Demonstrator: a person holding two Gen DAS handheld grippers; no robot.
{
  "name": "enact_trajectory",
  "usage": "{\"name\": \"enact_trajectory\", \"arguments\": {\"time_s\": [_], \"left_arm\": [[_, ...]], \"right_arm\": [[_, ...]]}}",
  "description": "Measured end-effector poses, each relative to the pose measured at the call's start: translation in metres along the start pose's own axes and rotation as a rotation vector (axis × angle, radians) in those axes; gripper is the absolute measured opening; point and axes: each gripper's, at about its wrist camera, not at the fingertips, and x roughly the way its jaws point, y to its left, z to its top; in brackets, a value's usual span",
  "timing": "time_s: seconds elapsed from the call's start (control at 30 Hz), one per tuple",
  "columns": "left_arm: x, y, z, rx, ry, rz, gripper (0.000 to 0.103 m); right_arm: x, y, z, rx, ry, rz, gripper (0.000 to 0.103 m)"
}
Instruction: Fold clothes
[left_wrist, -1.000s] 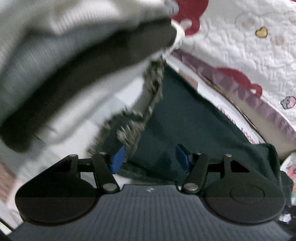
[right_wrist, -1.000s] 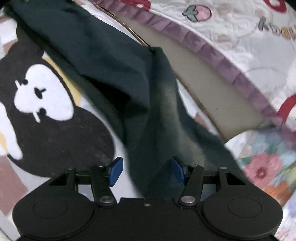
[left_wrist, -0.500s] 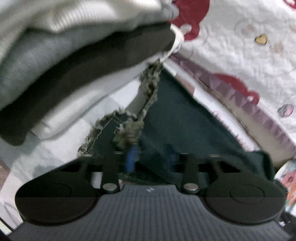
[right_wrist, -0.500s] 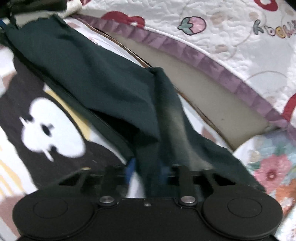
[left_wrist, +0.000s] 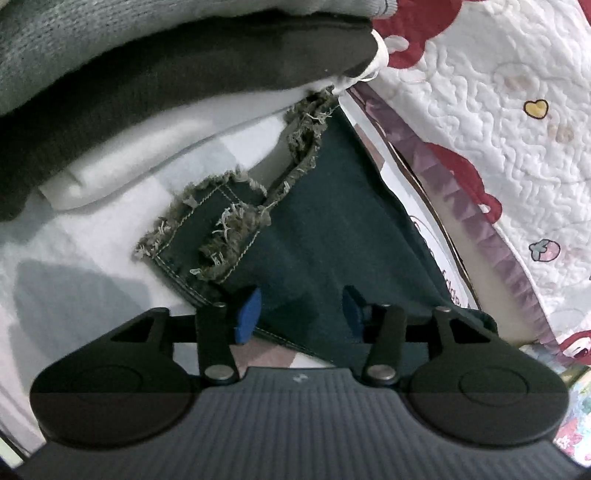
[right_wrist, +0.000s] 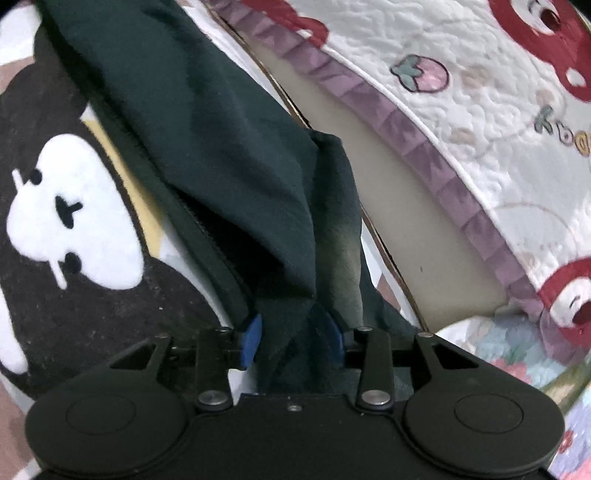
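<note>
**Dark denim garment: handling notes at release**

The dark denim garment (left_wrist: 332, 229) lay stretched along the bed sheet (left_wrist: 92, 236), its frayed hem (left_wrist: 221, 229) just short of the stack of folded clothes (left_wrist: 147, 74), its other end bunched near the quilt's purple border (right_wrist: 424, 147). Judged soft but weighty for cloth, limp, not slippery; frayed threads could snag a pad. Best holds appeared to be the stitched hem corners and the thick seam, taken through all layers.

Left hand-held gripper (left_wrist: 301, 310): jaws opening, pads clear of the cloth lying between them. Right hand-held gripper (right_wrist: 291, 339): jaws opening, a fold of garment between them; contact on the far pad could not be told.
</note>
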Motion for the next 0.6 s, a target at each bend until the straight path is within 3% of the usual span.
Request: {"name": "enact_trajectory", "arguments": {"time_s": [0.1, 0.2, 0.33, 0.43, 0.47, 0.5, 0.6], "left_arm": [[0.002, 0.002, -0.001, -0.022, 0.029, -0.042, 0.058], [0.008, 0.000, -0.002, 0.010, 0.013, 0.016, 0.068], [0.017, 0.007, -0.004, -0.025, -0.005, 0.048, 0.069], [0.017, 0.002, -0.007, 0.007, -0.039, 0.072, 0.069], [0.018, -0.001, -0.008, 0.027, -0.054, 0.086, 0.061], [0.019, -0.005, -0.009, 0.047, -0.070, 0.089, 0.034], [0.019, -0.020, -0.010, 0.133, -0.128, 0.096, 0.015]], "right_arm": [[-0.001, -0.003, -0.003, 0.010, 0.002, 0.000, 0.045], [-0.003, -0.006, -0.005, 0.030, 0.002, 0.010, 0.048], [-0.001, -0.008, -0.003, 0.070, 0.000, 0.028, 0.048], [0.000, -0.008, 0.000, 0.097, -0.007, 0.041, 0.048], [0.000, -0.008, 0.001, 0.103, -0.010, 0.046, 0.048], [0.000, -0.008, 0.002, 0.107, -0.012, 0.050, 0.048], [0.000, -0.006, 0.003, 0.121, -0.015, 0.061, 0.051]]}}
